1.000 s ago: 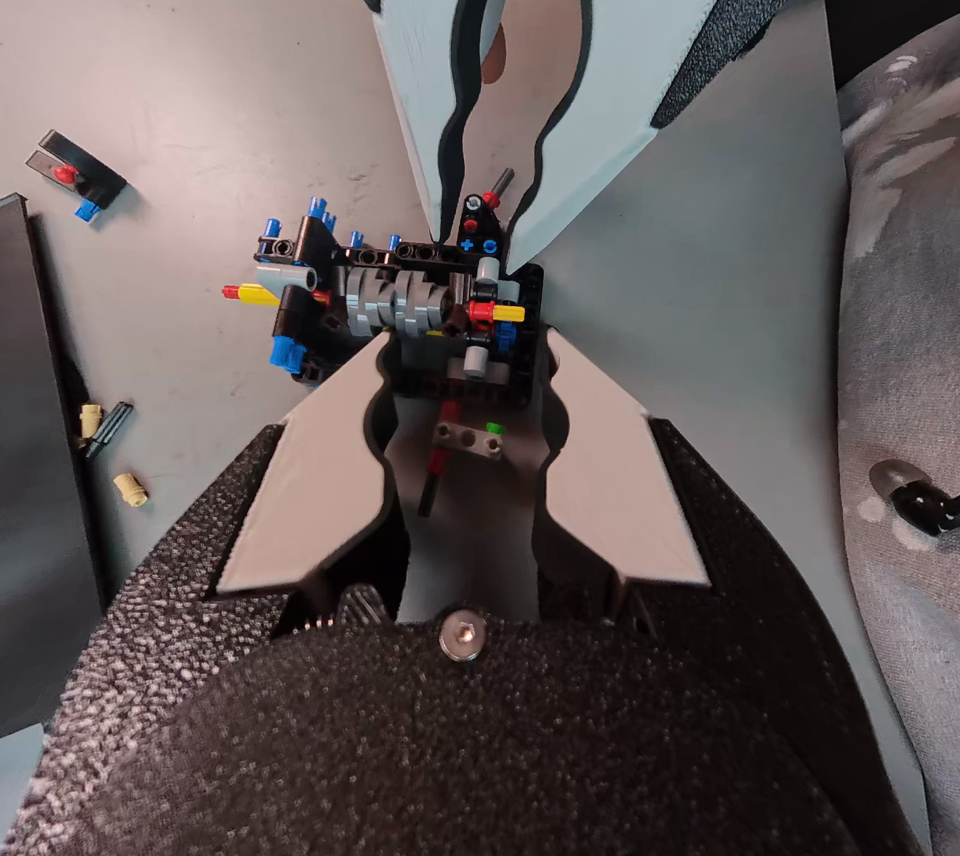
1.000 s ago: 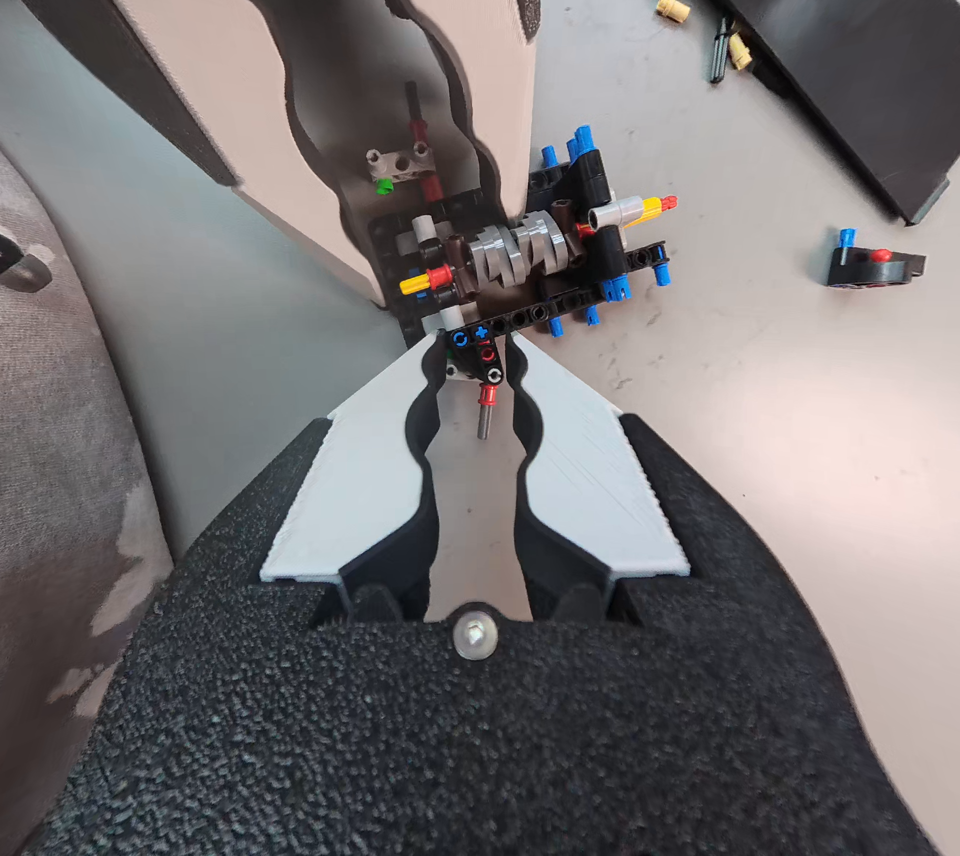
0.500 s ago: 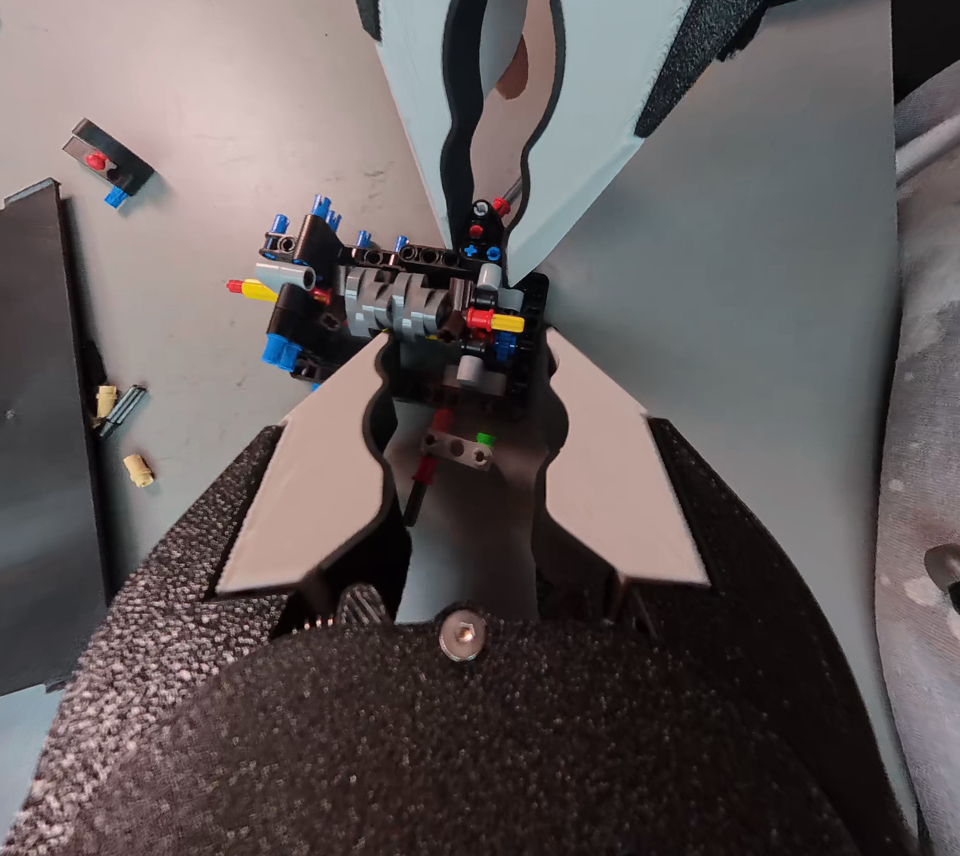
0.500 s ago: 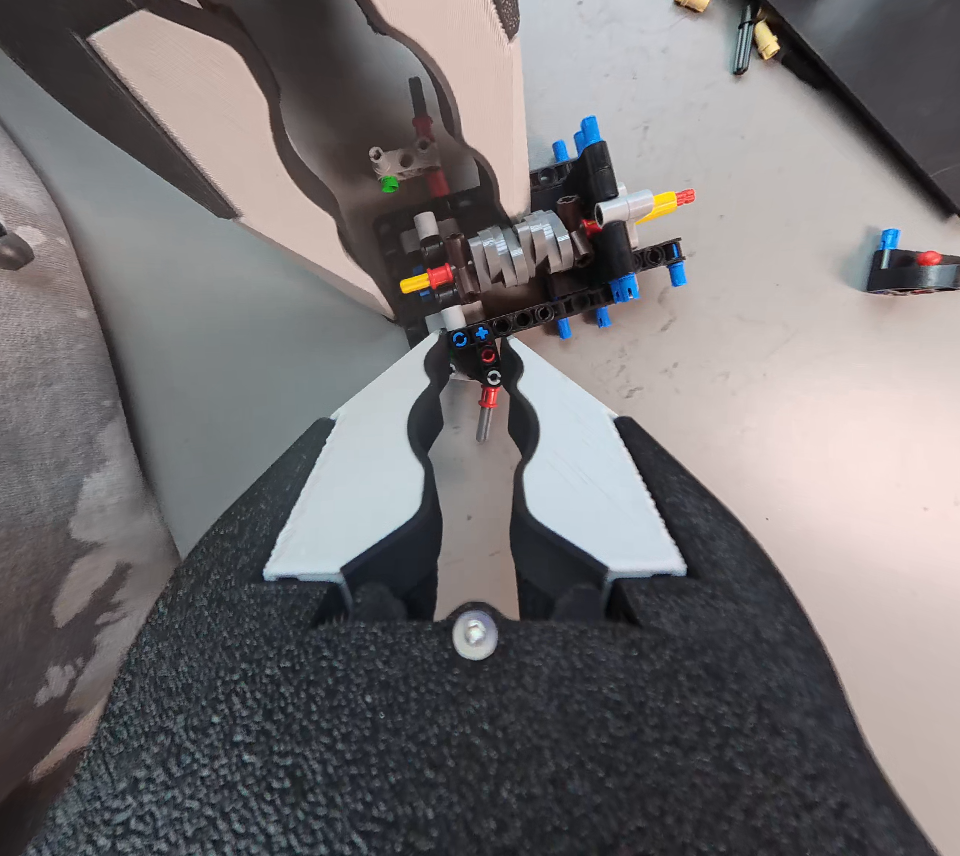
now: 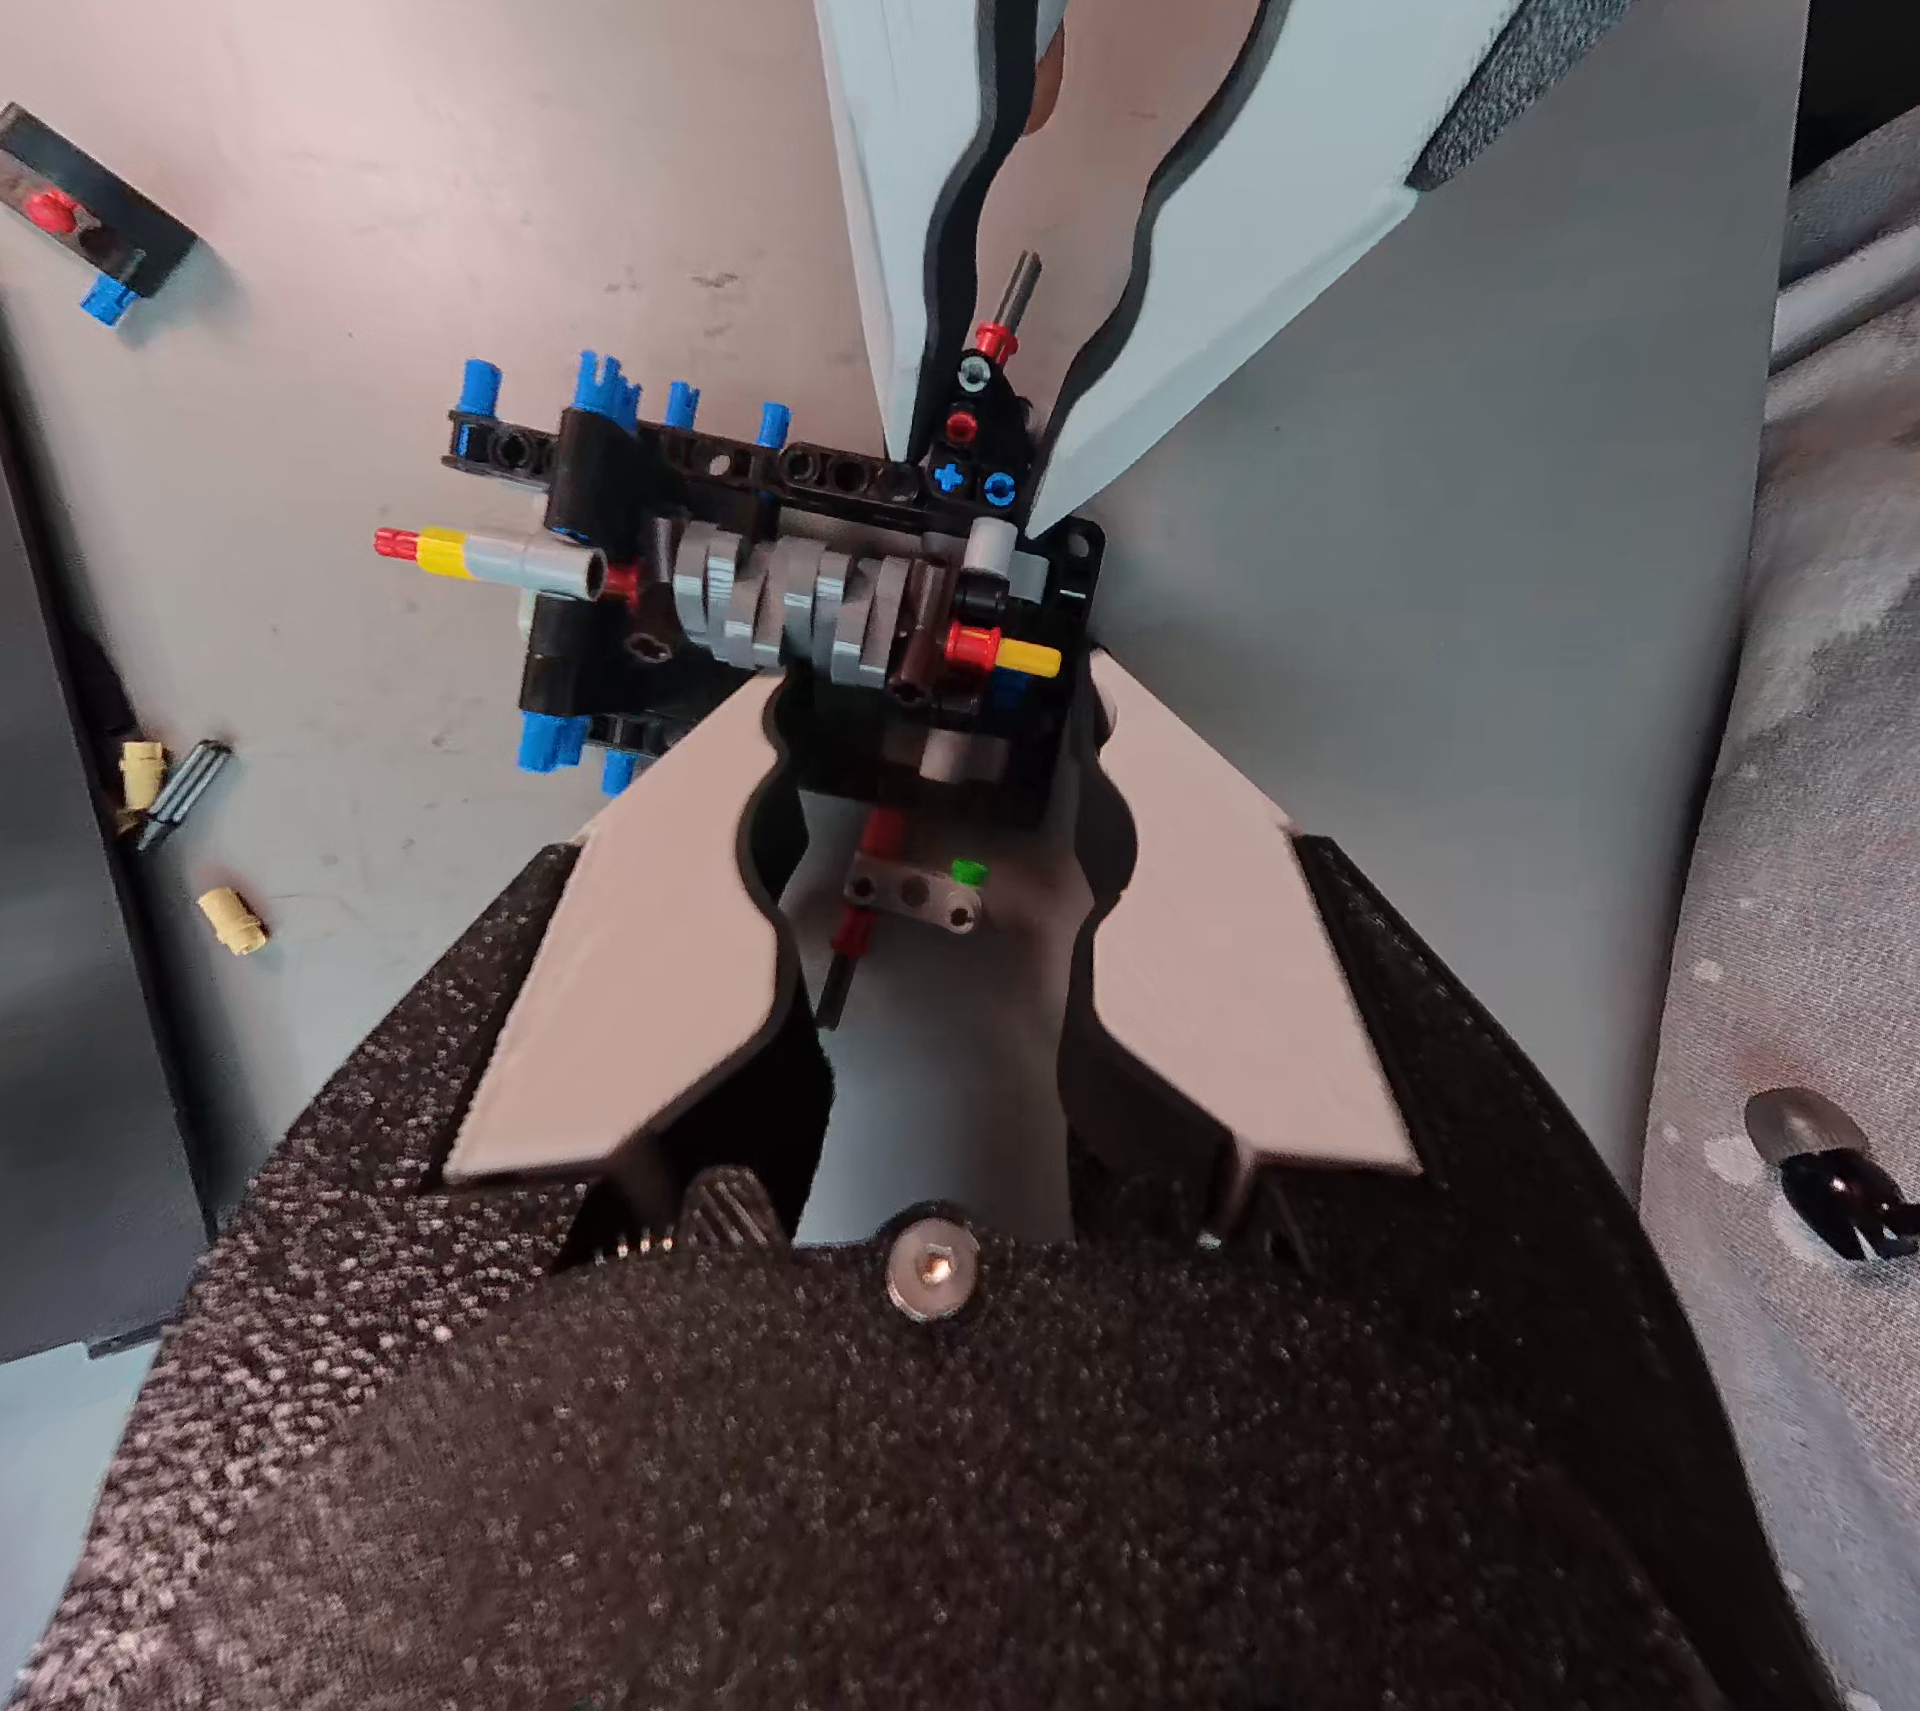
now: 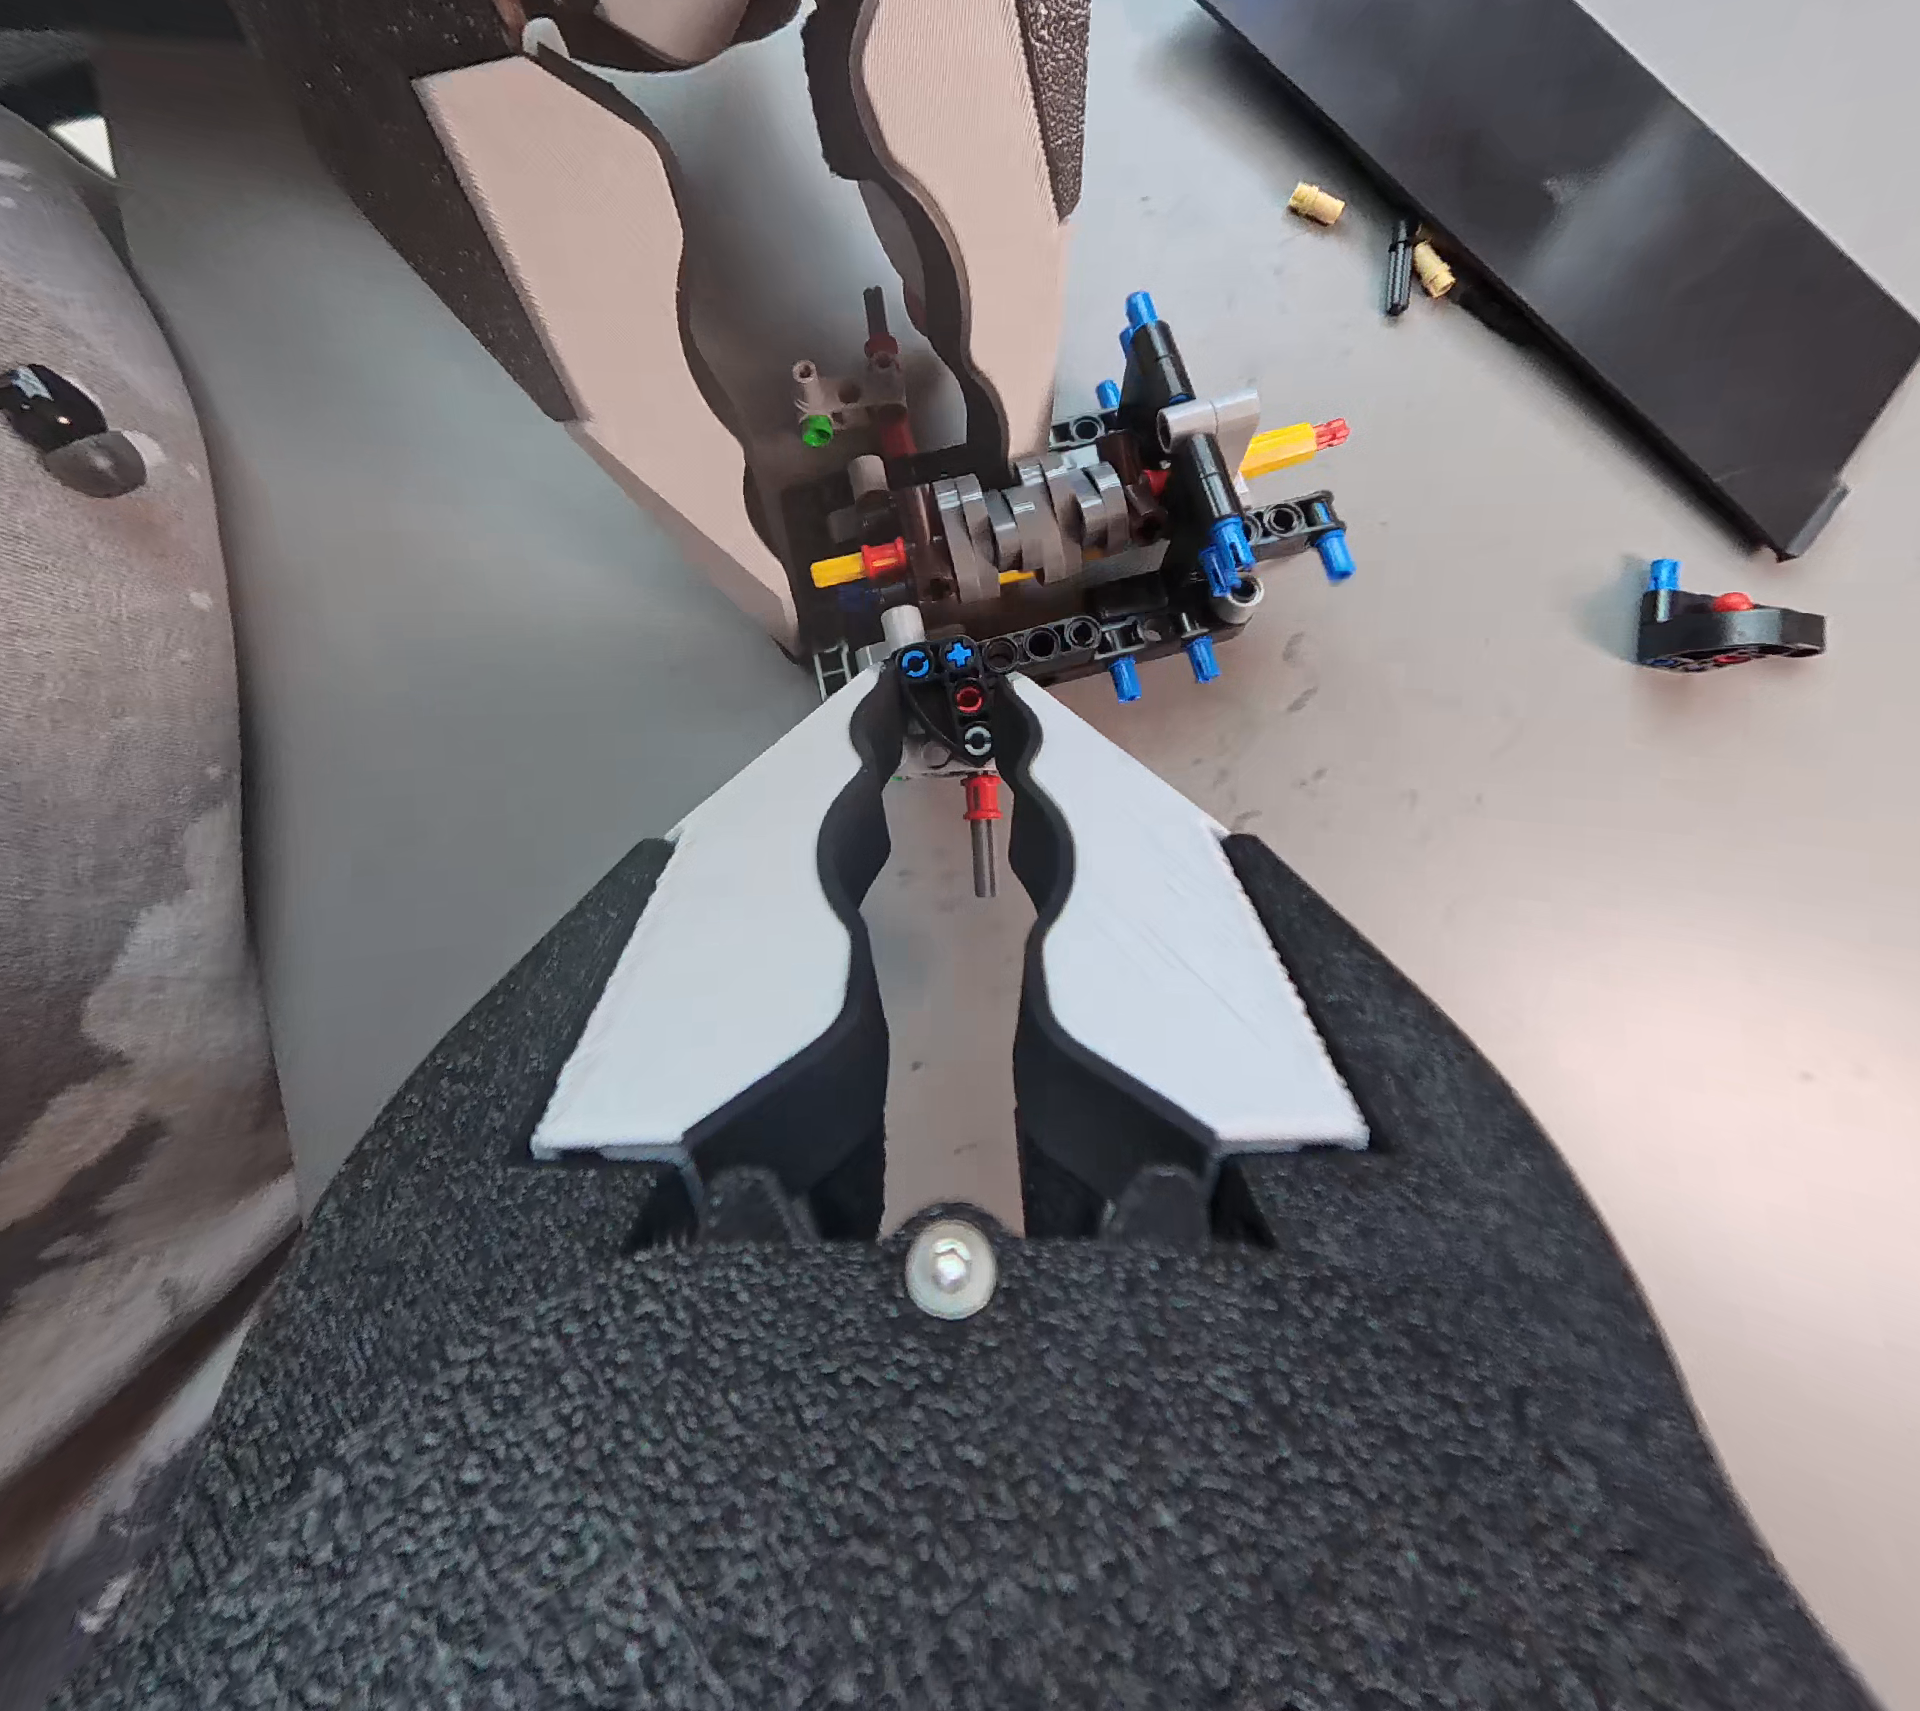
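A small brick assembly (image 5: 790, 612) of black beams, grey worm gears and blue, red and yellow pins sits between both grippers. My left gripper (image 5: 930, 716), with tan fingers, is shut on the black frame at the assembly's right end. A grey connector with a green pin (image 5: 914, 887) sticks out between its fingers. My right gripper (image 6: 948, 695), with white fingers, is shut on a black triangular piece (image 6: 966, 711) with a red pin and a grey axle, joined to the assembly (image 6: 1039, 518). The two grippers face each other. The left gripper (image 6: 914, 529) comes in from the top of the right wrist view.
A flat black panel (image 6: 1558, 155) lies on the pale table (image 6: 1455, 830). Beside it are tan pins (image 6: 1314, 201) and a black pin (image 6: 1401, 269). A loose black piece with red and blue pins (image 6: 1725, 622) lies apart. Grey mottled fabric (image 5: 1818, 726) borders the table.
Both grippers keep their holds. The held assembly has shifted and tilted over the table. The right wrist view now shows more of the left gripper's body.
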The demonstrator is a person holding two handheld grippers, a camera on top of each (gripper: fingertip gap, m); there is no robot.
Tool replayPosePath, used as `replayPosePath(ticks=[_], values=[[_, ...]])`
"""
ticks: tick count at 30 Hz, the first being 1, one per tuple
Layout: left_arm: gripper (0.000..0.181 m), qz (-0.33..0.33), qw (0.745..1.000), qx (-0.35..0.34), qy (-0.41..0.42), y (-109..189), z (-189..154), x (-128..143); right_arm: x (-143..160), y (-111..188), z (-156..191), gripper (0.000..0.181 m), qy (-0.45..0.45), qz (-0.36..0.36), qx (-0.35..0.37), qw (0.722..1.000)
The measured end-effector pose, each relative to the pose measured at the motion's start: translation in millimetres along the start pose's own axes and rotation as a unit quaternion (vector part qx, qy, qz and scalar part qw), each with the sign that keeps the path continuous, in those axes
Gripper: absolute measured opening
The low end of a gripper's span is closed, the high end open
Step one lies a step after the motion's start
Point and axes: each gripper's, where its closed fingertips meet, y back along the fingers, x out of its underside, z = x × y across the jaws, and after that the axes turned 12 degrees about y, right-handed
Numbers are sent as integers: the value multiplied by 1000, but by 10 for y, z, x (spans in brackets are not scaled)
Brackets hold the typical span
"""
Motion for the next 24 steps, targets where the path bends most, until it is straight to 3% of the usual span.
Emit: replayPosePath(ticks=[11,19,24], values=[[46,8,1000,26,9,7,-27,-16,-67,81,-18,15,2,-57,10,998],[45,35,999,37,3,9,-24,-13,-80,91,-17,14,40,-48,19,998],[45,59,997,40,4,14,14,-18,-86,86,-48,14,13,-57,13,998]])
